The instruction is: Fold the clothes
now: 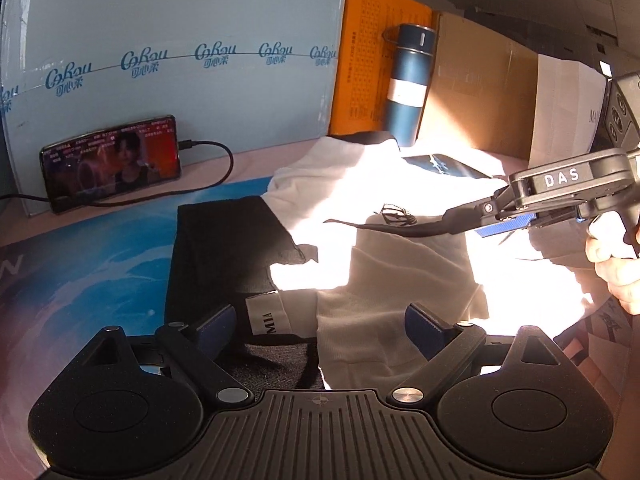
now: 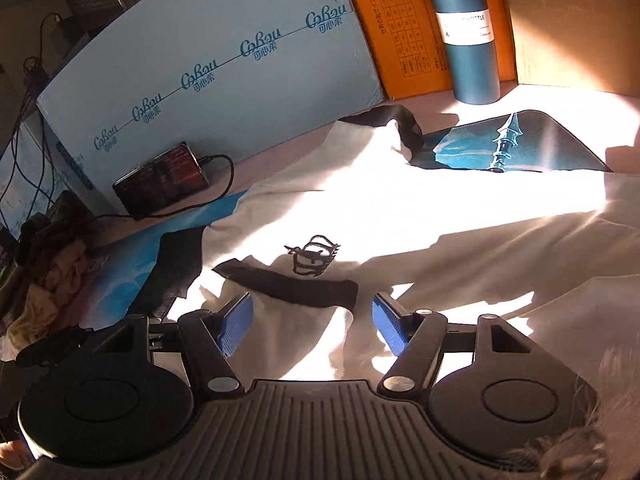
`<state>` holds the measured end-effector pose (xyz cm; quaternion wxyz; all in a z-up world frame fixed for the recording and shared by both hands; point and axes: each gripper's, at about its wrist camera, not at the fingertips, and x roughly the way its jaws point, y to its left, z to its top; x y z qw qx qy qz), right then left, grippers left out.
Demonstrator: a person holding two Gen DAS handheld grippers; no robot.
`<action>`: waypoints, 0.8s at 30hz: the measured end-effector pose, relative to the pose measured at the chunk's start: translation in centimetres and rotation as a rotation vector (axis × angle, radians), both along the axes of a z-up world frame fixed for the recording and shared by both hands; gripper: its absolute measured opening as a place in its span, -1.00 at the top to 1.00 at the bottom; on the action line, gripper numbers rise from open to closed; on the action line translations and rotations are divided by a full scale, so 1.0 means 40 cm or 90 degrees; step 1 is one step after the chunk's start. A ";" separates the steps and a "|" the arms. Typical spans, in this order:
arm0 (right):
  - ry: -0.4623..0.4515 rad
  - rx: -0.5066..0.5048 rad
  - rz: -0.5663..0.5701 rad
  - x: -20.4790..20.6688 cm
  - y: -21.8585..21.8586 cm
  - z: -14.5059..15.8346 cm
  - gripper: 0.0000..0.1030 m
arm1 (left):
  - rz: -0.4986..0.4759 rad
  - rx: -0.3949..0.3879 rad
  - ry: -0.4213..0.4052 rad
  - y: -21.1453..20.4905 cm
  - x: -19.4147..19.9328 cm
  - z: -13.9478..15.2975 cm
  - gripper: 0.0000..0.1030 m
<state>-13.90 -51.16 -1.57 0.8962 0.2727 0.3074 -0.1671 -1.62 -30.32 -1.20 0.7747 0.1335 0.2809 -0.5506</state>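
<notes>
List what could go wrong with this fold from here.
1. Both the left gripper and the right gripper are open over the white garment, which lies rumpled; a grasp here may catch several layers and fold unevenly.
2. Harsh sunlight washes out the cloth, so edges are hard to judge.
3. The blue bottle stands just beyond the garment; dragging the fabric could tip it.
</notes>
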 end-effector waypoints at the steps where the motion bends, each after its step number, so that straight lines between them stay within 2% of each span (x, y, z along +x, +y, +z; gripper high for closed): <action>1: 0.003 0.005 0.004 0.000 0.018 -0.009 0.23 | 0.000 -0.003 0.002 0.001 0.000 0.000 -0.82; 3: -0.014 -0.009 -0.009 0.004 0.038 -0.024 0.68 | 0.000 -0.007 0.005 0.001 0.000 0.001 -0.82; 4: -0.020 -0.002 -0.009 0.000 0.041 -0.029 0.76 | 0.000 -0.008 0.005 0.001 -0.001 0.002 -0.82; 11: -0.169 0.023 0.028 -0.078 0.066 -0.003 0.82 | -0.033 -0.072 0.009 0.024 -0.006 0.017 -0.82; 16: -0.237 0.018 0.063 -0.144 0.097 0.014 0.82 | -0.061 -0.127 0.012 0.043 -0.011 0.029 -0.82; 23: -0.340 0.013 0.157 -0.254 0.132 0.002 0.82 | -0.242 -0.258 -0.009 0.077 0.003 0.073 -0.93; 24: -0.352 0.017 0.171 -0.267 0.136 -0.001 0.82 | -0.267 -0.262 -0.012 0.074 0.007 0.079 -0.93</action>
